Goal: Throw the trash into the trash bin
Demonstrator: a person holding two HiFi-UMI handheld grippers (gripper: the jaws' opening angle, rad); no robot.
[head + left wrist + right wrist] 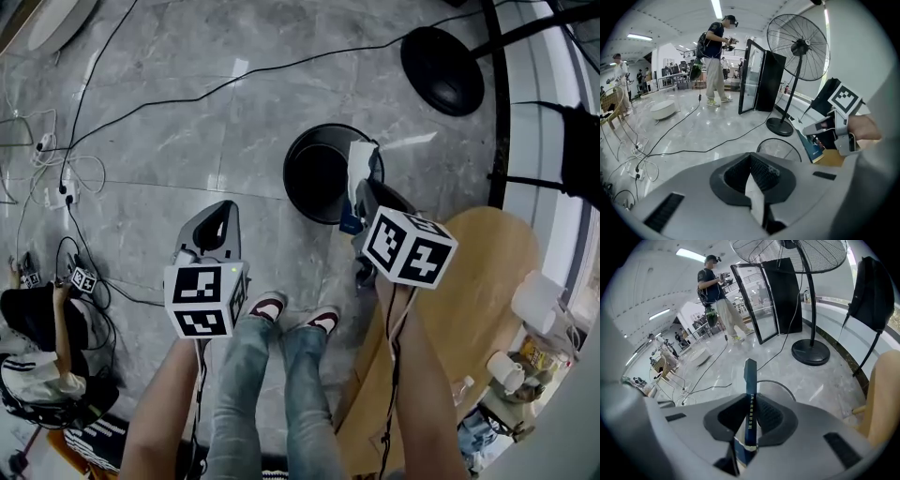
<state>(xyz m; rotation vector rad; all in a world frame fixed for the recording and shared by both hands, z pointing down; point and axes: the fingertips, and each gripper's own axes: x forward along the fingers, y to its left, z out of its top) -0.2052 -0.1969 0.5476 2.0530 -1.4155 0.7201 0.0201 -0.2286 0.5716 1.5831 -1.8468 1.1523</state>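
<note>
Two grippers are being counted over the grey floor (187, 141): the left gripper (225, 208) and the right gripper (364, 192). One black bin (291, 159) is being shown standing open beyond and between them. One piece of trash, a flat blue-and-white carton (359, 167), is being carried.

Several cables (309, 61) are being trailed across the floor at the left and behind the bin. Two shoes (267, 307) are being planted just short of the bin, between the grippers. One fan (442, 70) is being seen on its round base well beyond the bin to the right, and one wooden table (487, 272) is being crowded in at the right gripper's side. One standing person (715, 61) is being caught far off in the left gripper view. Nothing is being placed between the carton and the bin's mouth.

The left gripper's jaws are being held together at the tips; a pale sliver is being shown between the pads, possibly only the gripper's own body. The right gripper's jaws are being kept narrow, pinching the carton edge-on. In the head view the carton is overlapping the bin's right rim.
</note>
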